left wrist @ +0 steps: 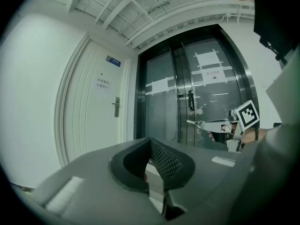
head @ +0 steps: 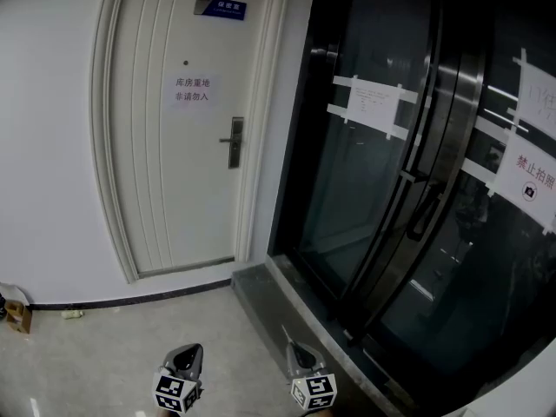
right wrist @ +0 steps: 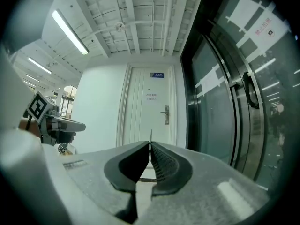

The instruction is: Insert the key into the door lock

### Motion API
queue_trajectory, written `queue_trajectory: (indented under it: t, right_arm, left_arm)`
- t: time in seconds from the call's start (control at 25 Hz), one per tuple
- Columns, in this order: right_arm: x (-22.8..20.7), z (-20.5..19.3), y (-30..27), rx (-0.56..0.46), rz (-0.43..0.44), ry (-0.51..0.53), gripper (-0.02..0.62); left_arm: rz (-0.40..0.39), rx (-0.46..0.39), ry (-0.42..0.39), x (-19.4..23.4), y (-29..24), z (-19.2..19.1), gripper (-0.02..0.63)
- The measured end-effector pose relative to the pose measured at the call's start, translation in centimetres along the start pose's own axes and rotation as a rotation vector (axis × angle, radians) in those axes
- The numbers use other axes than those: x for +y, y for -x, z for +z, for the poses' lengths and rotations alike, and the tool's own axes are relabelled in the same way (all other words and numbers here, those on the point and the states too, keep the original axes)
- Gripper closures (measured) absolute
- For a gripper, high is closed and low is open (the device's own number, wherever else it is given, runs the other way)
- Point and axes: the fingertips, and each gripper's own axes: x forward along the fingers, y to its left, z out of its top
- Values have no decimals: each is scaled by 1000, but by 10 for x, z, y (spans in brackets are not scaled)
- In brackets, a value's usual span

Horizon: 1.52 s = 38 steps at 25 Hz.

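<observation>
Dark ribbed rubber lines the right gripper, which is seen clamped on the key. The thin metal blade is left projecting forward at centre frame, so that it can be led into a keyhole. The left gripper is closed with nothing between its jaws and is held alongside, apparently in reserve. In the head view both grippers are shown at the bottom edge, well apart from the white door at upper left. The door lock, a dark plate with a lever handle, is set near that door's right edge. The approach is judged not yet made. Dark glass doors fill the right of the frame.
</observation>
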Motion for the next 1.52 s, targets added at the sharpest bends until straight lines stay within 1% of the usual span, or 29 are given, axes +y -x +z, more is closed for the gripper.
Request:
queue_trajectory:
  t: [0.24,0.52,0.76,1.08,1.28,1.52]
  right_arm:
    - [-5,0,-1,-3,-15,3,584]
    - [-27,-3,-22,-5,-38,-6,584]
    - [-69,-5,-63,-11,-58,-16,584]
    - [-132,-5,-113,-2,-70,-43,584]
    - [-171,-6,-140,5,-65,-36,584]
    - [-212,-5,-171,-9,-50,-39,584]
  left_arm:
    - [-14,-8,-21,1,-11,-1,604]
    - [-29,-12,-11,5,-45,-2,604]
    - [-40,-19,-19,11,-106,4,604]
    - [-70,-16,-18,7,-194,15,604]
    - [-73,-13,-4,4,-245,19,604]
    - [-72,-23,-28,-5,-301,28,604]
